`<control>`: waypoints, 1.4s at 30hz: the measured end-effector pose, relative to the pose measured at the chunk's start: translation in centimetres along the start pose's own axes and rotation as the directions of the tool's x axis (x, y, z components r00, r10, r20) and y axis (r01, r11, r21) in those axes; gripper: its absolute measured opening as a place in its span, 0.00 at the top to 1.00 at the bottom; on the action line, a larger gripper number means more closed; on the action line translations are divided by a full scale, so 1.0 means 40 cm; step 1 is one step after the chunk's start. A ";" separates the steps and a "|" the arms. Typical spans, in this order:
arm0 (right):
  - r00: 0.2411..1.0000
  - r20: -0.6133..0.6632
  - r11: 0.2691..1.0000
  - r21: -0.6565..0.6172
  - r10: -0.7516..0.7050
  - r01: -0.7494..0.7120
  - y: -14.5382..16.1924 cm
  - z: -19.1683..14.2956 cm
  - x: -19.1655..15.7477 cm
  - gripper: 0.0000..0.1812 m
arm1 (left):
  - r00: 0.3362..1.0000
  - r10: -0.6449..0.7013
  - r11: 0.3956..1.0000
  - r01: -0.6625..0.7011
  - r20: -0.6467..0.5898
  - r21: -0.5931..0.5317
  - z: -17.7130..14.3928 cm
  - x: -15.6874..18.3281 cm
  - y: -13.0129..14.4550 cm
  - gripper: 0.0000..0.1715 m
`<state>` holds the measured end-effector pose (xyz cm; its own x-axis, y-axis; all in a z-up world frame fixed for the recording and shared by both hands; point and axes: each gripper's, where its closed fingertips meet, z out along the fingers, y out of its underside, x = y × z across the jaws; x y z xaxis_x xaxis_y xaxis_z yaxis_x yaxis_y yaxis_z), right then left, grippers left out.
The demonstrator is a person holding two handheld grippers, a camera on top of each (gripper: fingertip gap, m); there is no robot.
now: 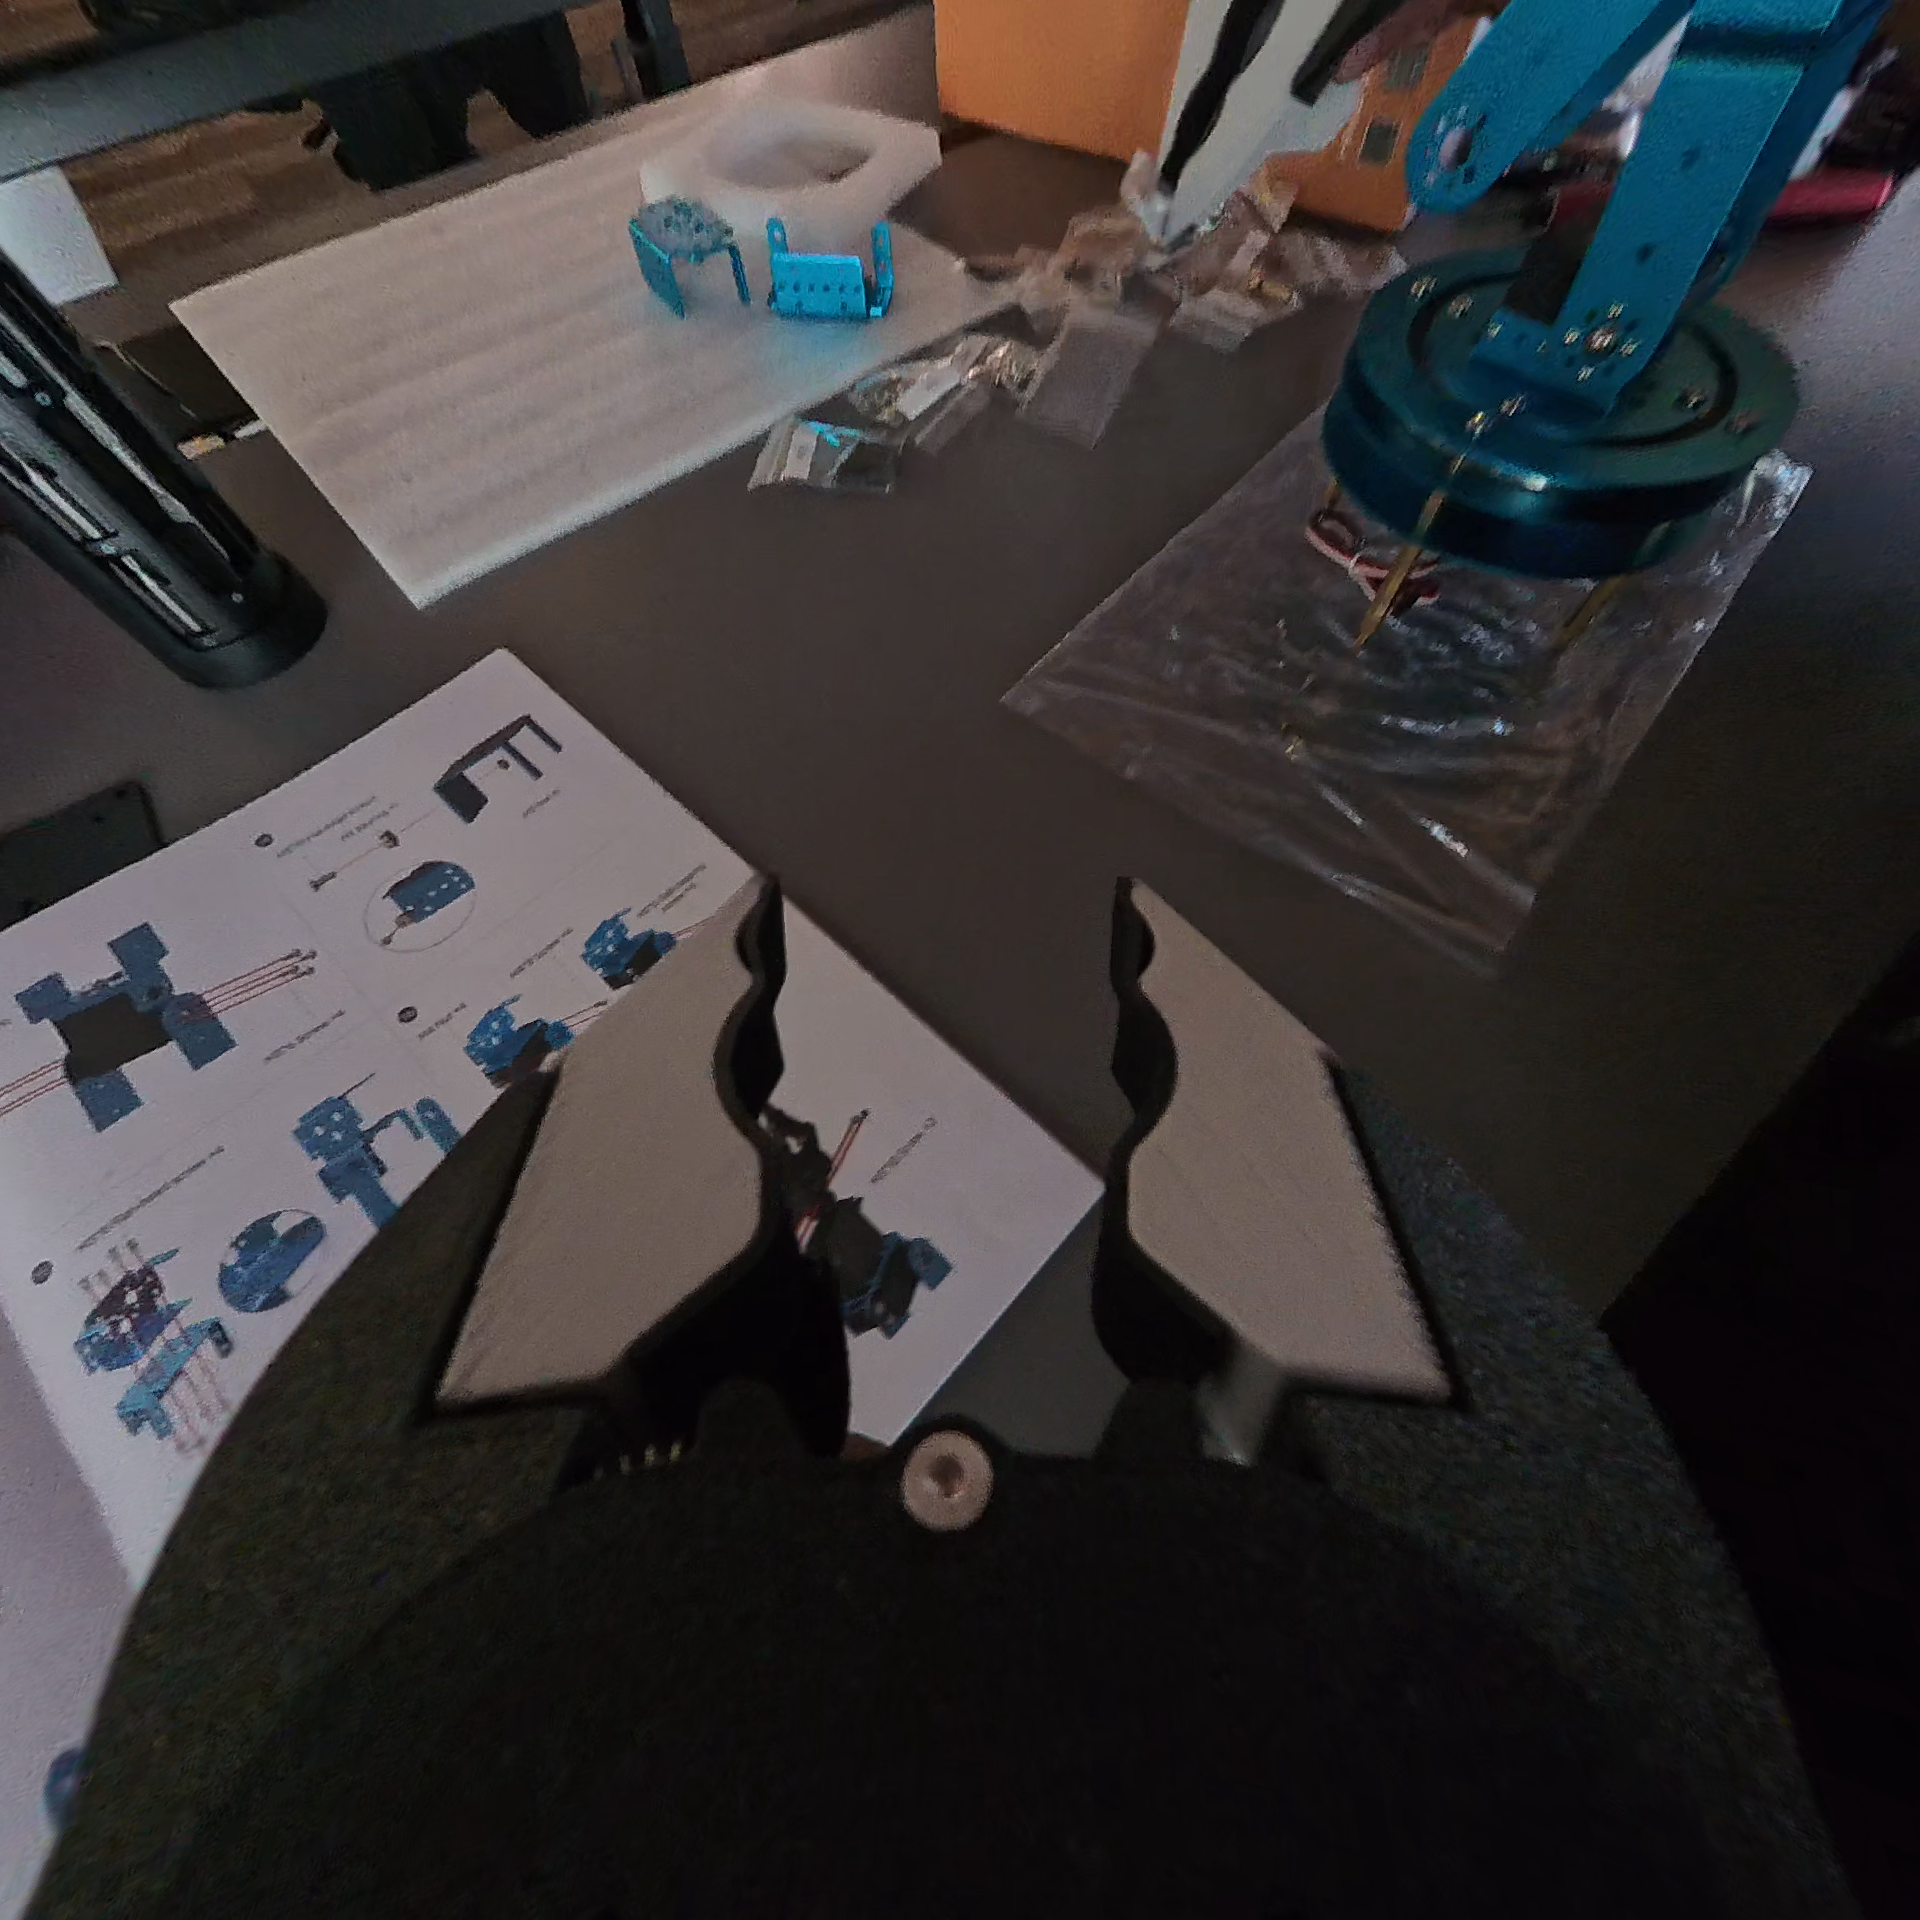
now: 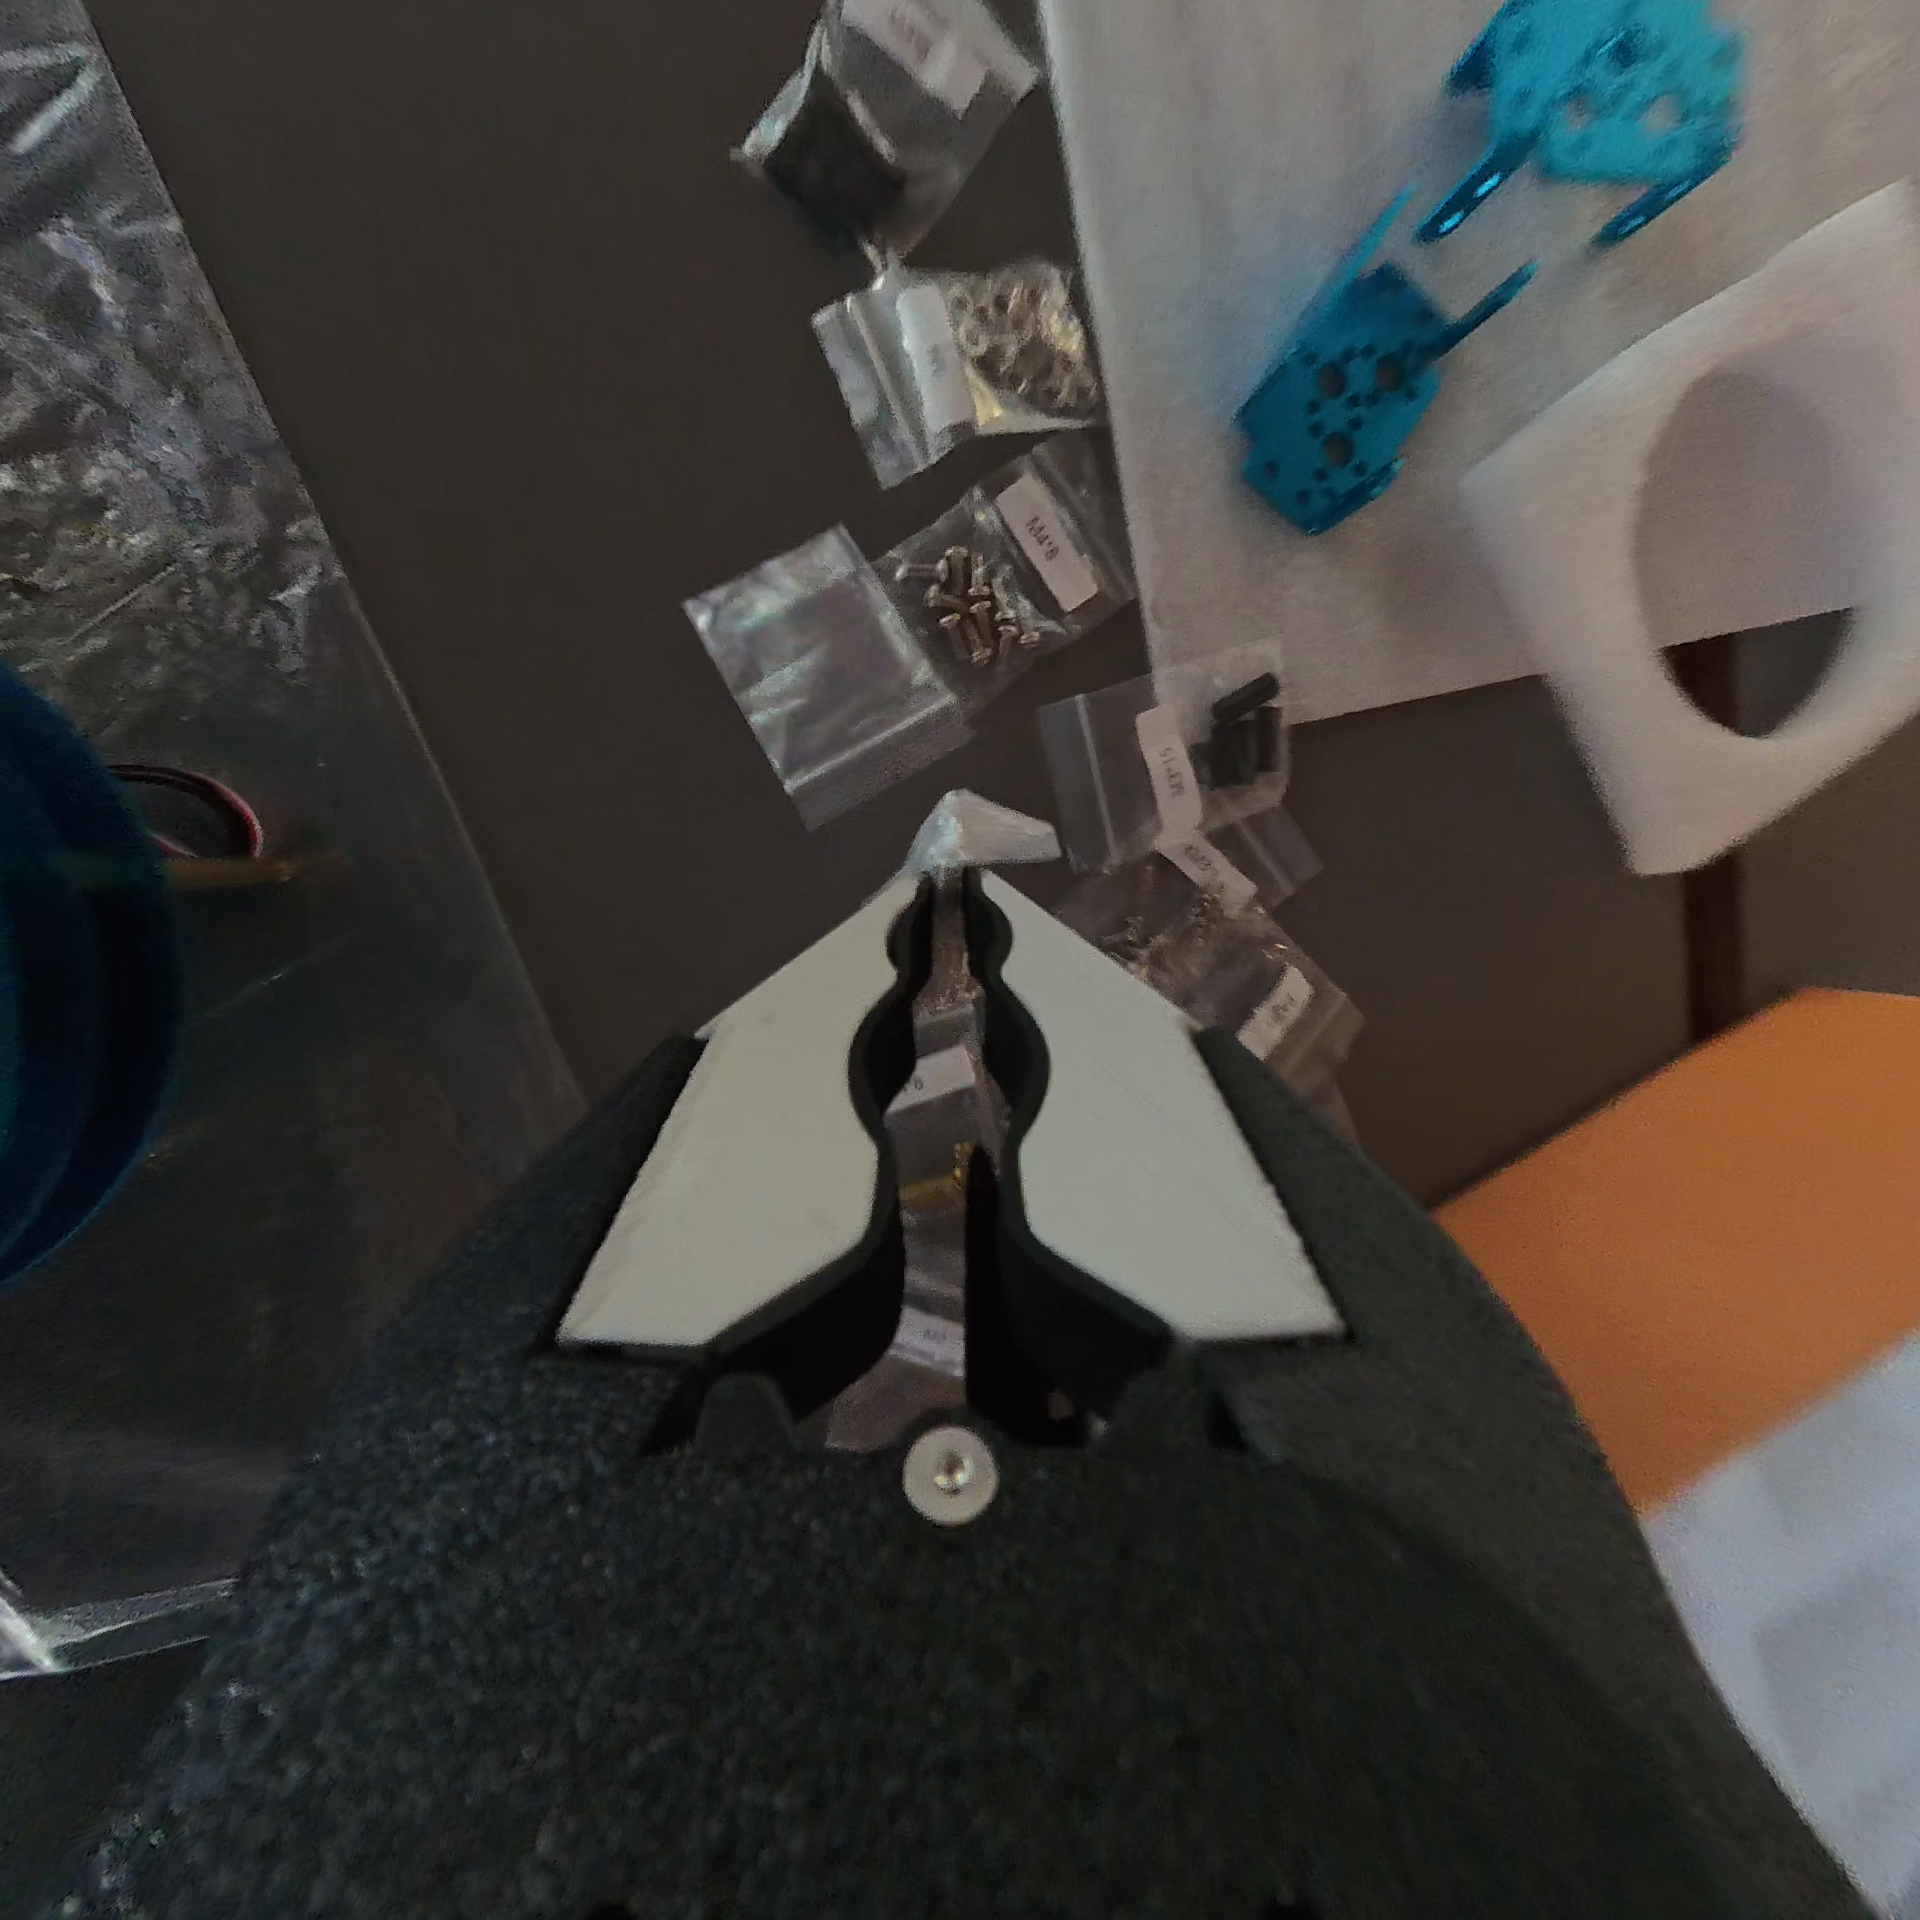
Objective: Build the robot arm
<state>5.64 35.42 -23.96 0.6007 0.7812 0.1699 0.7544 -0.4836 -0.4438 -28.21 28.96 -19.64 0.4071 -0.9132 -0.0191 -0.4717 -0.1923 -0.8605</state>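
left gripper lower centre, fingers spread, empty, over instruction sheet | right gripper clenched on small clear bag, mid-frame | blue robot arm base upper right on plastic sheet | blue brackets on foam, top

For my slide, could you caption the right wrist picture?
Right gripper shut on a small clear plastic bag, above more hardware bags on a dark table, blue brackets on white foam nearby.

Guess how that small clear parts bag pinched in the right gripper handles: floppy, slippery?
Likely floppy: the small clear bag is thin film, crumpled where the right gripper pinches it. Probably light, holding only small hardware. Its glossy film may slip; the jaws stand nearly closed on it.
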 end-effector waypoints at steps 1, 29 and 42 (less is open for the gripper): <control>0.999 -0.035 1.000 0.026 0.000 0.001 -0.006 -0.027 0.003 0.98 | 1.000 -0.014 1.000 0.014 0.001 0.015 0.000 0.010 -0.006 0.64; 0.926 0.097 0.671 0.663 0.364 -0.333 0.077 -0.260 -0.640 0.92 | 0.885 0.441 0.860 -0.368 -0.152 0.353 0.193 0.693 -0.139 0.73; 0.940 0.128 0.703 0.634 0.317 -0.323 0.039 -0.218 -0.712 0.93 | 0.768 0.632 0.742 -0.562 -0.105 0.366 0.237 0.703 -0.103 0.88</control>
<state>-7.99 8.98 -21.80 0.7698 0.6314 -0.0934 0.1685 -0.3423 -0.9244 -7.41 7.49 -21.45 -0.0676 -0.8602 -0.5055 -0.2927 0.5015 -0.8142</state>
